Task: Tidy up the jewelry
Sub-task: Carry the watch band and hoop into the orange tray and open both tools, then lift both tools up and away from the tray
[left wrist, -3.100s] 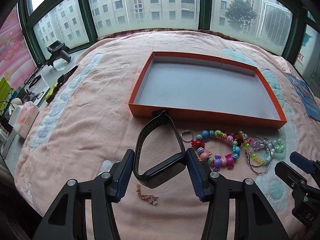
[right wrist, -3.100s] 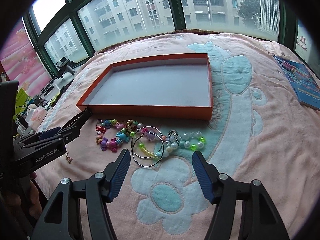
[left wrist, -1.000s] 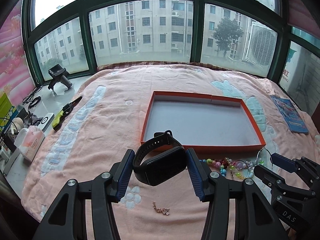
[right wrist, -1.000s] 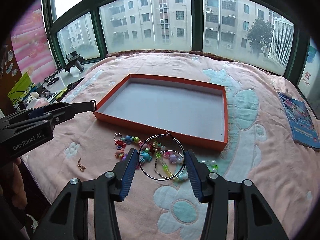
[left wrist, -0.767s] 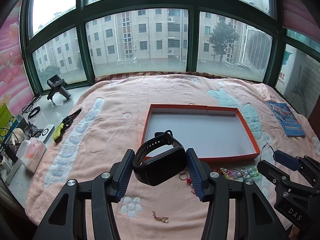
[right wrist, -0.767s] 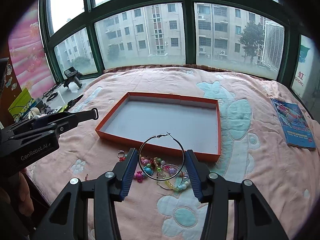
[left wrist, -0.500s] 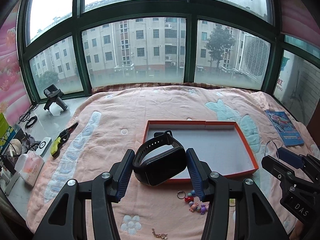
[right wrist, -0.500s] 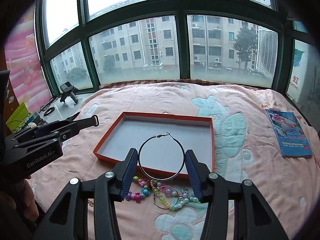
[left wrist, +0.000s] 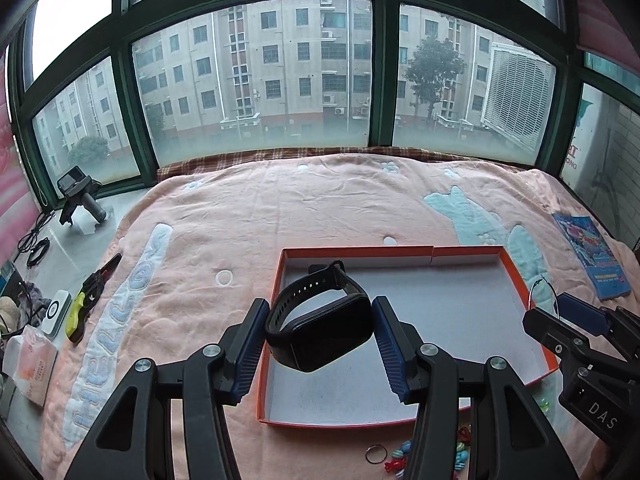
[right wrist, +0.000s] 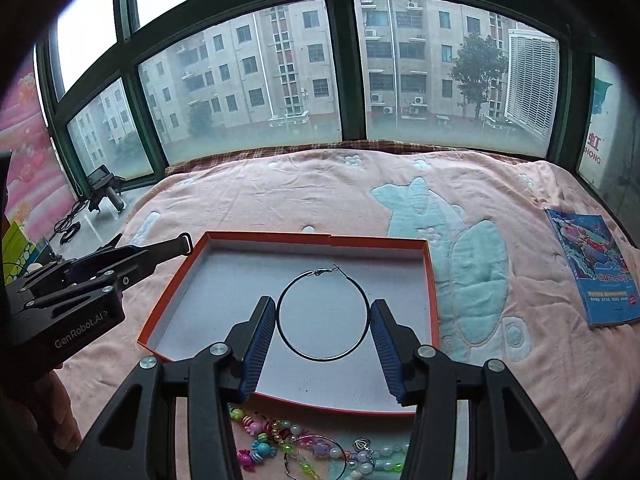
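An orange tray (left wrist: 532, 292) with a grey floor lies on the pink blanket; it also shows in the right wrist view (right wrist: 430, 280). My left gripper (left wrist: 318, 332) is shut on a black smartwatch (left wrist: 320, 324) and holds it in the air over the tray's left part. My right gripper (right wrist: 323, 328) is shut on a large thin hoop earring (right wrist: 322, 316), held above the tray's middle. The right gripper also shows at the right edge of the left wrist view (left wrist: 576, 320). Bead bracelets (right wrist: 304, 450) and a small ring (left wrist: 375, 453) lie on the blanket in front of the tray.
A blue booklet (right wrist: 592, 264) lies on the blanket at the right. A windowsill at the left holds a scanner-like device (left wrist: 78, 196), cables, a green-handled tool (left wrist: 86, 300) and a tissue pack (left wrist: 34, 364). Large windows stand behind the bed.
Both grippers have risen and moved forward with their loads, from over the blanket and beads to over the tray. The right gripper closed on the hoop earring about a second ago.
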`<state>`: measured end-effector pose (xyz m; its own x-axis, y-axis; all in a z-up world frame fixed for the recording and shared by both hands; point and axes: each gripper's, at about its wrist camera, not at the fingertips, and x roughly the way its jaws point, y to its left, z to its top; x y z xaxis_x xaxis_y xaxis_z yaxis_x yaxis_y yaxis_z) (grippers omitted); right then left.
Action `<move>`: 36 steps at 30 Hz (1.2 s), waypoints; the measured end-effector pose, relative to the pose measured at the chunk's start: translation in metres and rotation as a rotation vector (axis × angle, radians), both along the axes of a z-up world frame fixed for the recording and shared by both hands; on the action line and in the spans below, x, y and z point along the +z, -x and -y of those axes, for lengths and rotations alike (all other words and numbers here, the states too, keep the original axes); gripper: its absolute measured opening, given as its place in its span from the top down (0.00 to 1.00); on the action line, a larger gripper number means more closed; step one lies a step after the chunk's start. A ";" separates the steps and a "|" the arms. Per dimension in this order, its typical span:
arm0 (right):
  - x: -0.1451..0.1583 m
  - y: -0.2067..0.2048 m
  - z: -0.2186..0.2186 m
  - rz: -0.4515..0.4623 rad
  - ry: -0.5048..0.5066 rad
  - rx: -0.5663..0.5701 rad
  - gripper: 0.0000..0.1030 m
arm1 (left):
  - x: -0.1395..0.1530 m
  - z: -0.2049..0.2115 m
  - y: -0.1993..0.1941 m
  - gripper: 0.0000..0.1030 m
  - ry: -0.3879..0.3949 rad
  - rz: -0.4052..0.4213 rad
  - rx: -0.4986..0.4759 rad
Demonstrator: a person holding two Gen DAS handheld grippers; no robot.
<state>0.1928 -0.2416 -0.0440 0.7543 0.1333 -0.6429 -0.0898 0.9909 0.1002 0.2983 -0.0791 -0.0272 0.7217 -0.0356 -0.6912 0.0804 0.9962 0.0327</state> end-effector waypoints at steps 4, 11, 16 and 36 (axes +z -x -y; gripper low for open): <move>-0.021 -0.021 0.000 -0.071 0.007 -0.012 0.47 | -0.028 0.008 -0.026 0.45 -0.020 -0.057 -0.021; -0.048 -0.042 0.000 -0.177 0.025 -0.037 0.47 | -0.072 0.012 -0.053 0.43 -0.046 -0.145 -0.053; -0.060 -0.053 0.005 -0.227 0.019 -0.050 0.47 | -0.091 0.012 -0.062 0.40 -0.046 -0.178 -0.060; -0.045 -0.038 0.006 -0.189 0.008 -0.021 0.40 | -0.051 -0.003 -0.021 0.27 -0.041 -0.123 -0.075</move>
<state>0.2307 -0.2479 -0.0886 0.6224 0.1129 -0.7745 -0.0489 0.9932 0.1055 0.3191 -0.0759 -0.0784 0.6278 -0.0558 -0.7764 0.1604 0.9853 0.0589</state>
